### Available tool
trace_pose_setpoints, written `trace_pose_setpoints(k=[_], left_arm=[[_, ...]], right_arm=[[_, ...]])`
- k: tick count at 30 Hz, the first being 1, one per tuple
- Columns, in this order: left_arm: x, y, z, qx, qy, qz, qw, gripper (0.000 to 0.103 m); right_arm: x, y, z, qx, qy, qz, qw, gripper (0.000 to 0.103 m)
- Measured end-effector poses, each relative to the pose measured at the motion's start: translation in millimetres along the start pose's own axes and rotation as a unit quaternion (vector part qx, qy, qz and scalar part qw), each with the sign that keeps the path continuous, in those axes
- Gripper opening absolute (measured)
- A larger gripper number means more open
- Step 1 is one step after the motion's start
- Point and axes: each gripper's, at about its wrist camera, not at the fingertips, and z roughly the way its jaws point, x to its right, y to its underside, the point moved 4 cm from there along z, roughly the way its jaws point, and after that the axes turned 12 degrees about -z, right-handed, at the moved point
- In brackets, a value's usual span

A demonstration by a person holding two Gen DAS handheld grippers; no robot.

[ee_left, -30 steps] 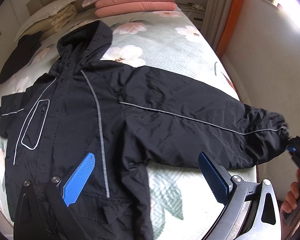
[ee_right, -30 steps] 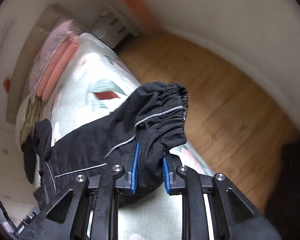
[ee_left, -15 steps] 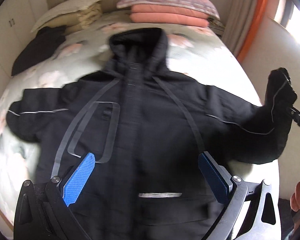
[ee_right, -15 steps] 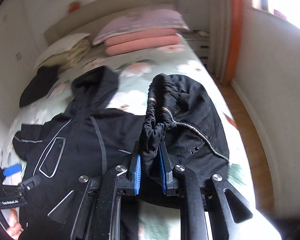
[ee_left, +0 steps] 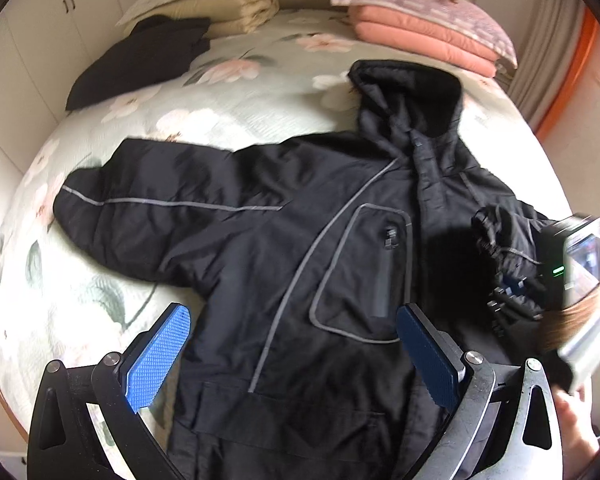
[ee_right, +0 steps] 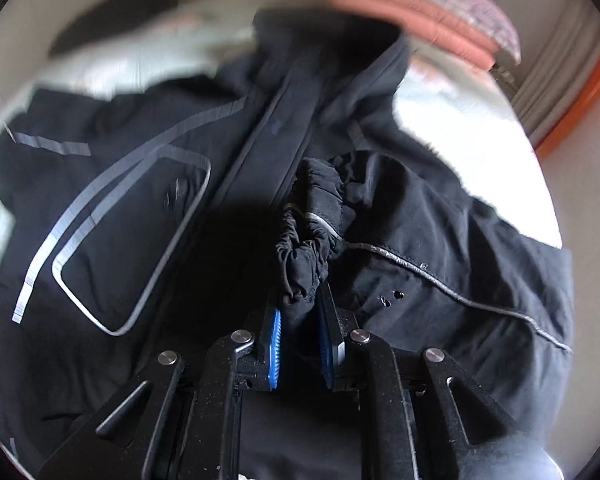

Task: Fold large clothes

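Between right tongs (ee_right: pixel 299 354), jacket cuff (ee_right: pixel 308 236).

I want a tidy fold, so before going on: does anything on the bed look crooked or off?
The jacket lies at a slant across the bed, hood angled toward the pink pillows. One sleeve is still spread out flat, while the right gripper holds the other cuff, bunched over the chest.
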Motion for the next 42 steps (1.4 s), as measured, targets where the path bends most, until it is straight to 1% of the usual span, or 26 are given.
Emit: trace_pose_setpoints(k=[2,3,6,10,11,12,13,14,15,16,18,19,21,22,24,25,27,28,31,33,35,37,40,42], left_arm=[[-9.1,0.2,8.1,-0.006,-0.002,-0.001,1.0,0.103],[-12.7,0.8,12.5,-0.009,-0.004,-0.001,1.0,0.103],[-19.6,2.3,23.3,-0.019,-0.004,-0.002,0.9998,0.103],[-22.4,-3.9,30.1,-0.026,0.013,-0.012,0.9995,0.103],[-21.4,-5.7,30.2,-0.025,0.017,-0.012,0.9995,0.103],[-19.4,-7.8,29.9,-0.022,0.022,-0.012,0.9994,0.103],[-17.5,-9.6,30.3,-0.02,0.025,-0.011,0.9994,0.103],[-13.9,-12.2,31.5,-0.019,0.027,-0.009,0.9994,0.103],[-10.8,-13.8,32.4,-0.017,0.03,-0.009,0.9994,0.103],[-7.0,-15.4,33.2,-0.016,0.035,-0.009,0.9992,0.103],[1.6,-17.0,34.9,-0.017,0.045,-0.008,0.9988,0.103],[6.6,-16.9,36.2,-0.018,0.051,-0.006,0.9985,0.103],[22.8,-14.2,41.0,-0.026,0.068,0.004,0.9973,0.103],[31.4,-11.5,43.8,-0.031,0.077,0.009,0.9965,0.103],[56.5,-2.4,51.2,-0.048,0.106,0.025,0.9929,0.103],[72.0,3.6,56.3,-0.06,0.125,0.033,0.9898,0.103],[96.4,13.7,65.3,-0.079,0.155,0.046,0.9837,0.103],[107.9,18.5,70.4,-0.087,0.167,0.049,0.9809,0.103],[142.1,31.9,91.4,-0.116,0.19,0.059,0.9732,0.103],[159.0,35.7,106.1,-0.131,0.193,0.063,0.9704,0.101],[169.7,38.5,117.3,-0.143,0.194,0.059,0.9687,0.098],[176.6,39.5,125.4,-0.152,0.196,0.05,0.9675,0.096],[186.7,37.3,132.5,-0.155,0.203,0.045,0.9658,0.094],[193.3,36.3,139.6,-0.161,0.201,0.046,0.9651,0.09]], right_arm=[[-8.4,2.6,18.8,-0.017,0.005,-0.01,1.0,0.02],[-12.6,6.9,22.7,-0.017,0.013,-0.016,1.0,0.021],[-18.3,12.9,24.7,-0.017,0.027,-0.027,0.999,0.023],[-22.9,13.9,16.5,-0.03,0.023,-0.047,0.998,0.026],[-22.7,15.2,8.8,-0.029,0.01,-0.047,0.998,0.029],[-21.7,19.1,-1.3,-0.023,-0.015,-0.039,0.999,0.039],[-19.6,20.3,-12.3,-0.015,-0.038,-0.03,0.999,0.044],[-17.1,25.0,-24.7,-0.006,-0.064,-0.016,0.998,0.054],[-15.2,27.0,-32.5,0.0,-0.081,-0.006,0.997,0.059],[-11.7,32.5,-44.0,0.006,-0.097,0.006,0.995,0.061],[-3.4,46.6,-64.0,0.013,-0.112,0.03,0.993,0.061],[6.0,46.4,-71.0,0.016,-0.11,0.04,0.993,0.061],[37.3,57.1,-83.4,0.026,-0.089,0.078,0.993,0.061],[53.5,57.3,-85.4,0.027,-0.08,0.1,0.991,0.061],[91.6,72.7,-79.2,0.02,-0.059,0.151,0.987,0.061],[107.0,73.3,-72.6,0.014,-0.053,0.17,0.984,0.061],[131.9,86.6,-52.0,0.002,-0.051,0.201,0.978,0.061],[142.2,89.4,-40.8,-0.004,-0.047,0.207,0.977,0.061],[154.7,99.1,-4.2,-0.035,-0.044,0.207,0.977,0.059],[149.7,103.7,13.6,-0.049,-0.037,0.189,0.98,0.059],[144.4,106.5,23.1,-0.046,-0.02,0.169,0.984,0.06],[143.4,110.5,22.9,-0.039,-0.014,0.161,0.986,0.06],[147.5,118.3,19.6,-0.028,-0.03,0.162,0.986,0.06],[150.0,121.8,17.5,-0.026,-0.037,0.158,0.986,0.061]])
